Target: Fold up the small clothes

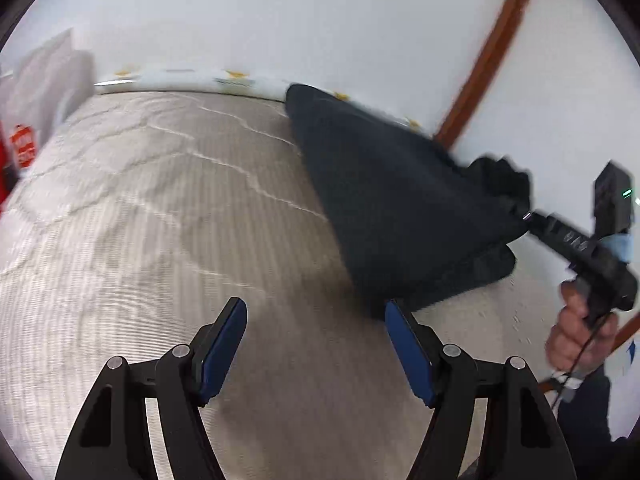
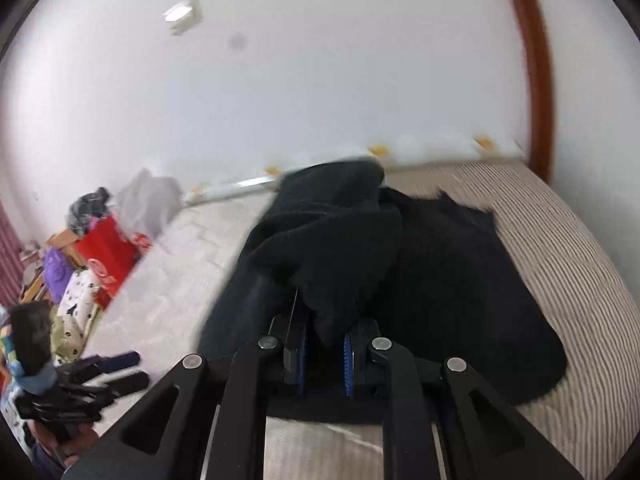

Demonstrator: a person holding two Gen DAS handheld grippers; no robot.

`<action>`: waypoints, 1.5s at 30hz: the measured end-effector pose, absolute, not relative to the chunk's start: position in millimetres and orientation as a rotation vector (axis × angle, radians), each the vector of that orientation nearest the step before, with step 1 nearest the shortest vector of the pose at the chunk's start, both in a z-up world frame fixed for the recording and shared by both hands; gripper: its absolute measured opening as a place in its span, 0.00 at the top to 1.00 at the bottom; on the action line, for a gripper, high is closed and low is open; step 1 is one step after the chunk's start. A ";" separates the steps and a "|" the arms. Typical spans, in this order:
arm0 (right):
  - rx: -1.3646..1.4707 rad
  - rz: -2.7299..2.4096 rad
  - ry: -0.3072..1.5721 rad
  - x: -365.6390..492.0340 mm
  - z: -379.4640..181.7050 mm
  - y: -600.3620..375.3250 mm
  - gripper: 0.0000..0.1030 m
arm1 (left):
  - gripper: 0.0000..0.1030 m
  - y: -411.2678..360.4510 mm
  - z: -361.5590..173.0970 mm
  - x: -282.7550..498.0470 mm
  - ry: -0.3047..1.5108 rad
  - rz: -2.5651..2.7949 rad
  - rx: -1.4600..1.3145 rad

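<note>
A black garment (image 1: 392,200) lies on the striped beige bed cover (image 1: 180,208), part of it lifted. My right gripper (image 2: 325,354) is shut on a bunched fold of the black garment (image 2: 440,280) and holds it up off the bed. In the left wrist view the right gripper (image 1: 530,216) pulls the cloth up at the right. My left gripper (image 1: 316,312) is open and empty, just above the bed, its right finger next to the garment's near edge. It also shows at the lower left of the right wrist view (image 2: 124,368).
A white wall (image 1: 320,20) runs behind the bed, with a brown wooden frame (image 1: 492,48) at the right. A red bag (image 2: 110,258), a purple item (image 2: 56,272) and patterned cloth (image 2: 76,312) are piled by the bed's left side.
</note>
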State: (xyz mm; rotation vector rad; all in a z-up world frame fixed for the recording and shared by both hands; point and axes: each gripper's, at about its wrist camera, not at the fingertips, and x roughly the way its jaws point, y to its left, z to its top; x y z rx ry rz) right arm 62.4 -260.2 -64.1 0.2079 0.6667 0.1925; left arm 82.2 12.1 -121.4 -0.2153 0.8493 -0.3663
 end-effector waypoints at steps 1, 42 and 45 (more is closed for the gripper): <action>0.228 0.184 0.695 62.6 -74.7 -271.4 0.85 | 0.32 2.1 -123.0 84.6 0.862 -0.386 -0.210; 0.311 -0.131 0.639 100.9 -112.4 -396.5 0.86 | 0.30 -105.2 -144.7 125.2 0.859 -0.441 0.009; 0.328 -0.128 0.680 96.5 -121.6 -398.5 0.82 | 0.31 -111.1 -143.6 125.6 0.861 -0.430 0.017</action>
